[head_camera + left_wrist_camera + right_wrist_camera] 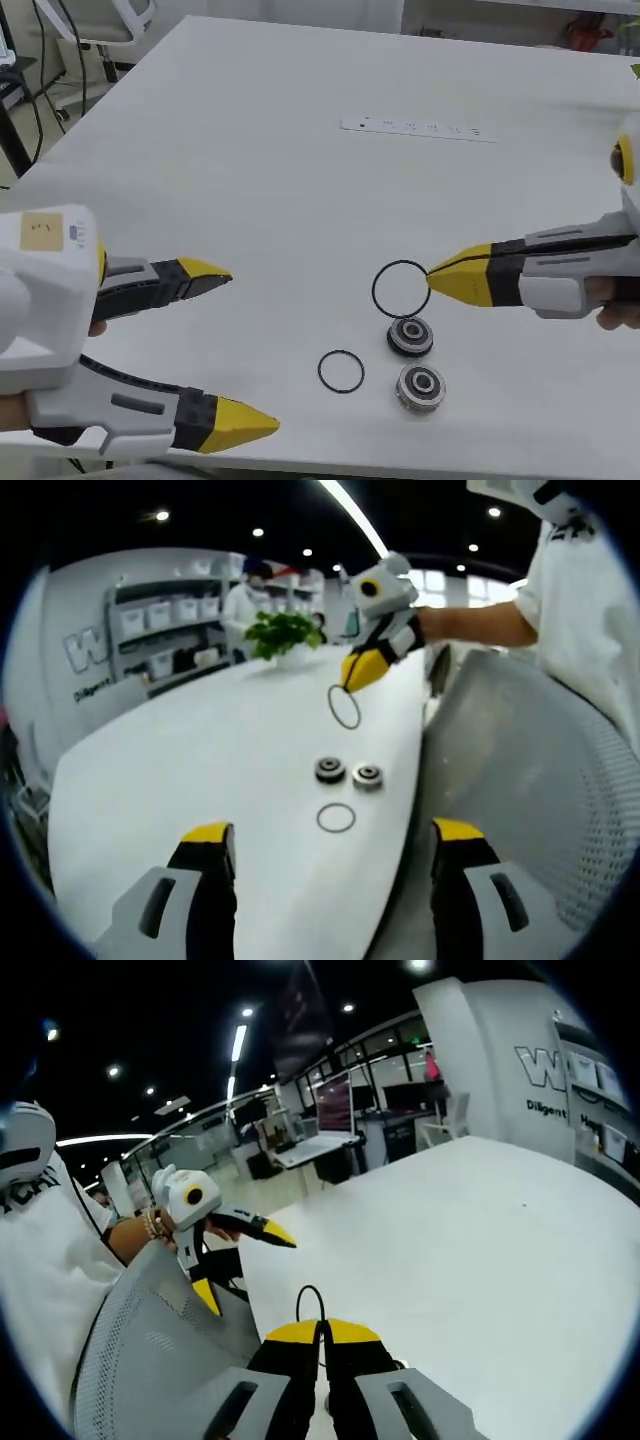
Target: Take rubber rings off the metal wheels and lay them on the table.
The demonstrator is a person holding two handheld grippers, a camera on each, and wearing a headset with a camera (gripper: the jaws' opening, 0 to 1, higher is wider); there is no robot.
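Fingers of the right gripper point(432, 275), yellow at the tips on a grey and white body, are pressed fully together. They pinch the edge of a thin black rubber ring point(401, 289). The pinch sits on one side of the ring, and the rest of the hoop hangs free beyond the fingertips, open and round. In the right gripper view the ring rises as a narrow loop straight out of the closed yellow tips. Whether its far edge touches the white table point(250, 170) cannot be told.

In the head view, the held ring hangs just above the nearer of two small round metal wheels with dark centres point(410, 336). The second wheel point(421, 387) lies flat just beside the first, toward the person. A second thin black rubber ring point(341, 371) lies flat on the table to the left of the wheels, near them but apart.

The left gripper point(254, 350) is held low at the near edge of the table with its two yellow-tipped fingers spread wide and nothing between them. In the left gripper view the loose ring and both wheels lie ahead of the spread fingers, well clear of either tip.

A long white power strip point(417, 128) lies farther back on the table.
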